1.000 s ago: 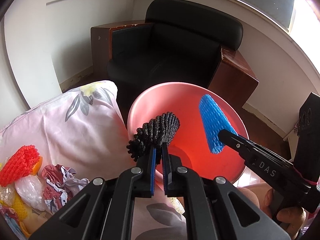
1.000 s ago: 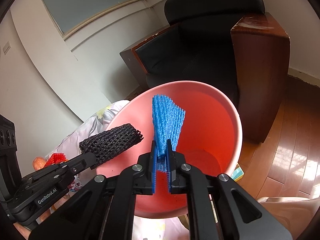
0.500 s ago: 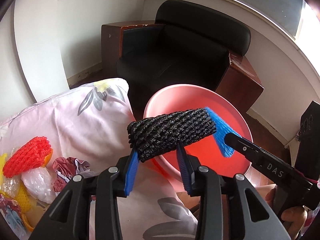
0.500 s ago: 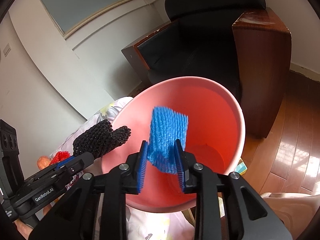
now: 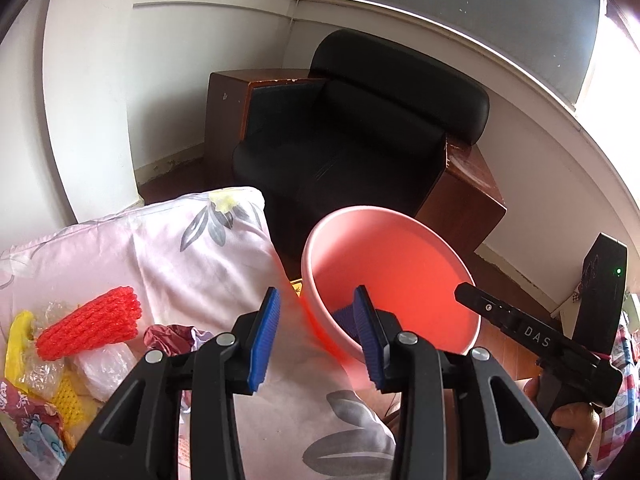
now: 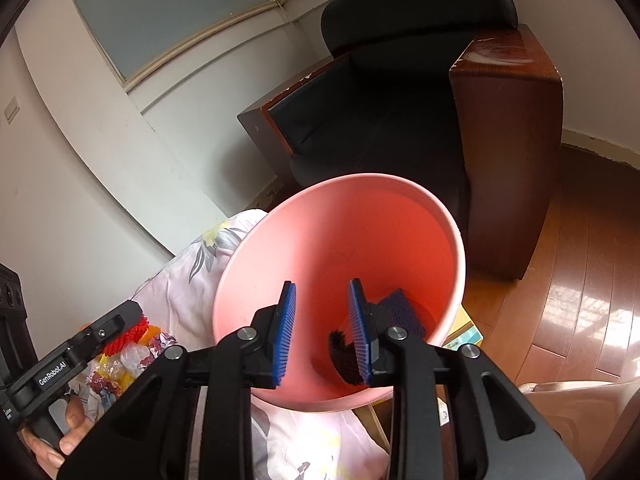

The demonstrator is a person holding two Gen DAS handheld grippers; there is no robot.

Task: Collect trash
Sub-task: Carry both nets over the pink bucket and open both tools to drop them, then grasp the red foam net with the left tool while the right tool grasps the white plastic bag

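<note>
Left wrist view: left gripper (image 5: 316, 334), jaws standing apart with nothing between them, having just opened; blue ribbed pads (image 5: 264, 342) bare. It hung over the edge of a floral pink cloth (image 5: 200, 248), beside the rim of a pink bucket (image 5: 400, 264). A red foam net (image 5: 90, 324) lay on the cloth at left among clear plastic wrap (image 5: 102, 368), a yellow bag (image 5: 18, 332) and a crumpled dark-red wrapper (image 5: 168, 336). A black armchair (image 5: 360, 136) with wooden sides stood behind the bucket. The right gripper's finger and the hand (image 5: 568, 408) holding it showed at the right edge.

Right wrist view: right gripper (image 6: 322, 334), jaws partly apart and empty, having just opened, poised over the bucket's mouth. Inside the bucket, at the bottom, lay a blue foam net (image 6: 404, 312) and a black foam net (image 6: 344, 360), partly hidden behind the right finger. Wooden floor (image 6: 580, 280) lay to the right.
</note>
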